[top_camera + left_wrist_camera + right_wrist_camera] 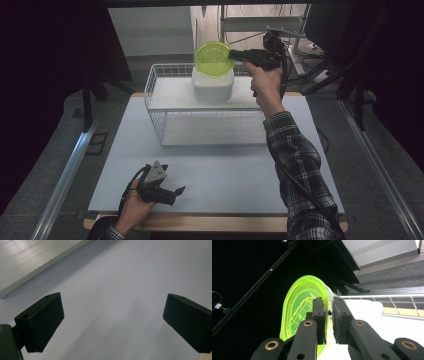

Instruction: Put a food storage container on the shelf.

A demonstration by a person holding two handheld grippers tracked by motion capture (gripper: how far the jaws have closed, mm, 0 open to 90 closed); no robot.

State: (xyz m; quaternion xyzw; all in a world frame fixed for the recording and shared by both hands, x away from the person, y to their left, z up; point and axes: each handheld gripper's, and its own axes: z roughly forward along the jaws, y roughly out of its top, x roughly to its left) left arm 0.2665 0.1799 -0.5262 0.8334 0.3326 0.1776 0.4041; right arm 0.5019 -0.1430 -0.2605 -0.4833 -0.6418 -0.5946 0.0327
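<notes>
**Green lid pinched up over the white tub**

While the left tongs (172, 192) just sit low near the front edge of the counter (225, 170), all the action is at the back. The right tongs (234, 55) are pressed together on the rim of a see-through green lid (214, 57), holding it right above a white tub (213, 85). From the high view the lid looks tilted, and it overlaps the tub's top edge, but I can't tell if the two are actually touching.

In the right gripper view the lid (299, 312) stands nearly on edge, with one pad on its inner face and the other on the outer side, rim clamped between them. The white tub (364, 307) shows just behind it.

The tub stands on the flat white top of a wire basket (175, 125) at the far side of the counter, roughly in the middle of that surface.

Left tongs (112, 322) are spread wide, nothing between them, just bare counter (120, 277) underneath. A plaid sleeve (295, 155) runs up the right side to the hand (265, 85) holding the right tongs.
</notes>
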